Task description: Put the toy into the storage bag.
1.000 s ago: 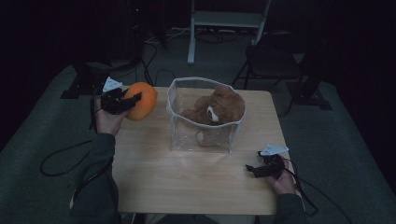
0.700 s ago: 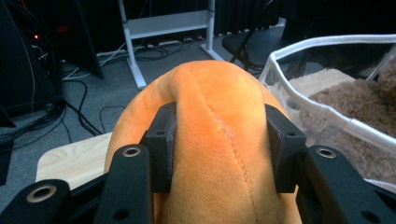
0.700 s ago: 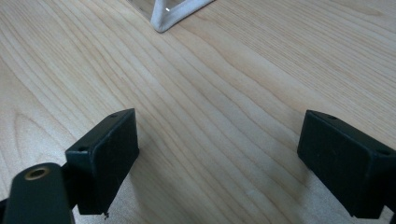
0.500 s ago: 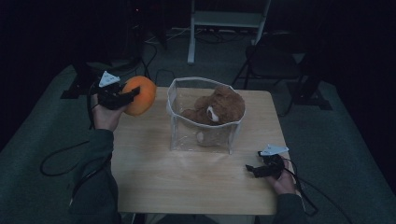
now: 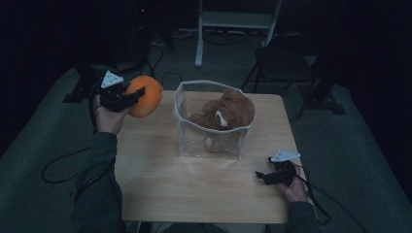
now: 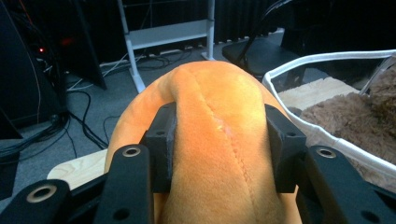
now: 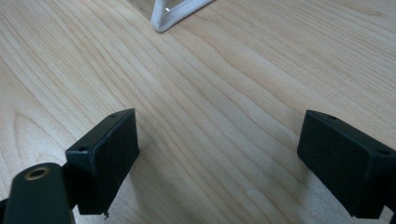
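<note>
An orange plush toy point(image 5: 145, 95) hangs above the table's far left corner, squeezed between the jaws of my left gripper point(image 5: 127, 98). In the left gripper view the pads press into both sides of the orange plush point(image 6: 219, 140). A clear bin with a white rim point(image 5: 180, 97) stands mid-table with a brown teddy bear point(image 5: 228, 112) inside. My right gripper point(image 5: 262, 176) rests low at the table's near right, open, with bare wood between its pads point(image 7: 105, 158).
The wooden table point(image 5: 194, 194) has free room in front of the bin. A corner of the bin's white rim point(image 7: 163, 23) lies ahead of the right gripper. A white stand point(image 5: 233, 19), a dark chair point(image 5: 286, 68) and floor cables sit behind the table.
My left gripper has lifted the orange plush a little up and to the left. The right gripper has not moved.
</note>
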The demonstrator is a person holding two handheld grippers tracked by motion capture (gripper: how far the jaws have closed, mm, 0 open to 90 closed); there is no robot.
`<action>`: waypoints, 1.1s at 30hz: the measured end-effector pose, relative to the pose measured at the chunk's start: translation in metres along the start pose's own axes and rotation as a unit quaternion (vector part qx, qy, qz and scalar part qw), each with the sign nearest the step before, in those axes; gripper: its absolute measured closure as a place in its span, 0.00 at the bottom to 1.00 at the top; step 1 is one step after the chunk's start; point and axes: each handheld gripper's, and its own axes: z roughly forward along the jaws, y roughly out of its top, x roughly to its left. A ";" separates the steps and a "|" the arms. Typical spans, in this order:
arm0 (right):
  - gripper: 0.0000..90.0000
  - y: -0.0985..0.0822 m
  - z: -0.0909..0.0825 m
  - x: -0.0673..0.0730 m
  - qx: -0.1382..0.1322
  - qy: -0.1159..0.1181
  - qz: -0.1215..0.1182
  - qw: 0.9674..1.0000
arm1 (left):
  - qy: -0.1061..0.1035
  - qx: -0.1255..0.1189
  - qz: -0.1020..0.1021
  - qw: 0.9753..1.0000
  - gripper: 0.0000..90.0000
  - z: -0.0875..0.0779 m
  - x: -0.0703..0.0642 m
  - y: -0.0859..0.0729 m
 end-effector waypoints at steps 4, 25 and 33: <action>0.13 0.000 0.000 0.000 0.000 0.000 0.000 1.000 | -0.002 -0.004 0.001 1.000 0.61 -0.002 0.000 0.003; 0.13 0.000 0.000 0.000 0.000 0.000 0.000 1.000 | -0.013 -0.030 0.000 0.999 0.61 -0.012 -0.001 0.023; 0.13 0.000 0.000 0.000 0.000 0.000 0.000 1.000 | -0.015 -0.036 0.006 0.999 0.61 -0.015 -0.003 0.030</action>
